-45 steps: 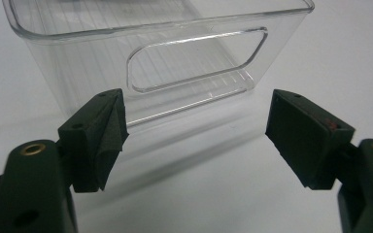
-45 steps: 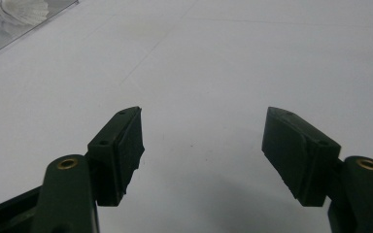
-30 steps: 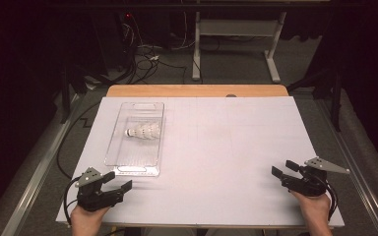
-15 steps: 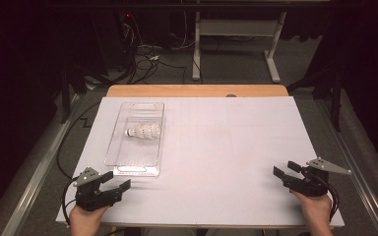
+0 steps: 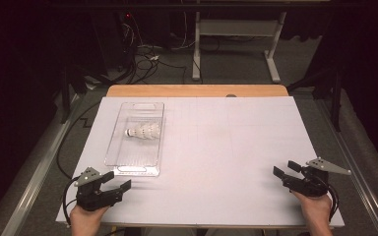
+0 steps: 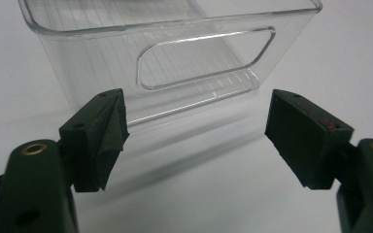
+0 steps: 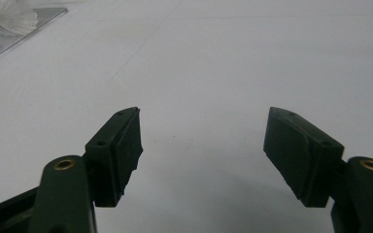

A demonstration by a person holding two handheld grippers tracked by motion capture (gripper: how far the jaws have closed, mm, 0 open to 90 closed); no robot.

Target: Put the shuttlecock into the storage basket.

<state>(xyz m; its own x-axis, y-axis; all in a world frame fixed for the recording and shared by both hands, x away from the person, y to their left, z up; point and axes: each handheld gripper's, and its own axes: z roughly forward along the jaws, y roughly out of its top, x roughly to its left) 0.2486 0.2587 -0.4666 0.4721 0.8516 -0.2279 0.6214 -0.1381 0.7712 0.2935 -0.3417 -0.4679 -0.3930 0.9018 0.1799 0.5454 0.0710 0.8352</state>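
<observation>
A clear plastic bin (image 5: 123,156) lies lengthwise on the left half of the white table. A white shuttlecock (image 5: 142,132) rests on its side inside the bin, also seen far off as the shuttlecock (image 7: 7,19) in the right gripper view. My left gripper (image 5: 117,182) sits at the front left, open and empty, just short of the bin's near end; that handled end wall (image 6: 184,53) stands right ahead of my left gripper (image 6: 196,126). At the front right corner, my right gripper (image 5: 286,170) is open over bare table, with nothing between its jaws, as my right gripper (image 7: 204,145) confirms.
The white sheet (image 5: 226,147) covers the table, with a wooden edge (image 5: 197,91) showing at the far side. Beyond it, on the dark floor, stand desk legs (image 5: 197,49) and a tangle of cables (image 5: 142,56). A black cable (image 5: 64,152) trails off the left edge.
</observation>
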